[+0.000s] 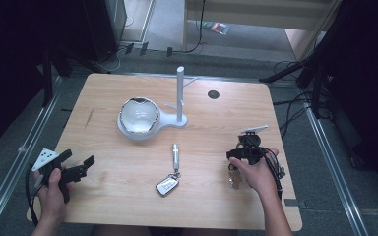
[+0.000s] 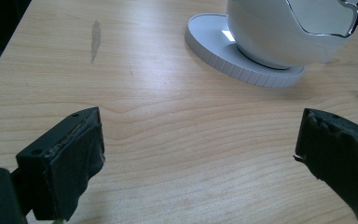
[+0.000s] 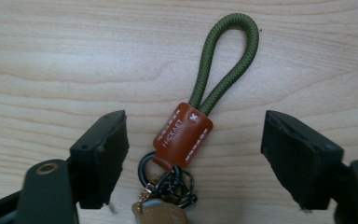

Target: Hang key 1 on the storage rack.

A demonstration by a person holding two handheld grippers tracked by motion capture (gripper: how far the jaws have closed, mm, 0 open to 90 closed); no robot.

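A keychain lies flat on the wooden table: an olive rope loop, a brown stitched leather tab and dark rings. My right gripper hangs open just above it, one jaw on each side of the tab and neither touching it. In the high view that gripper is at the table's right, held by a hand, with the keychain partly under it. My left gripper is open and empty near the left front edge, and its jaws point over bare wood toward the white bowl.
The white bowl with a chrome rim sits on a round base joined to an upright white post, mid-table. A car key fob with a small silver cylinder lies at centre front. A black round insert is at the back.
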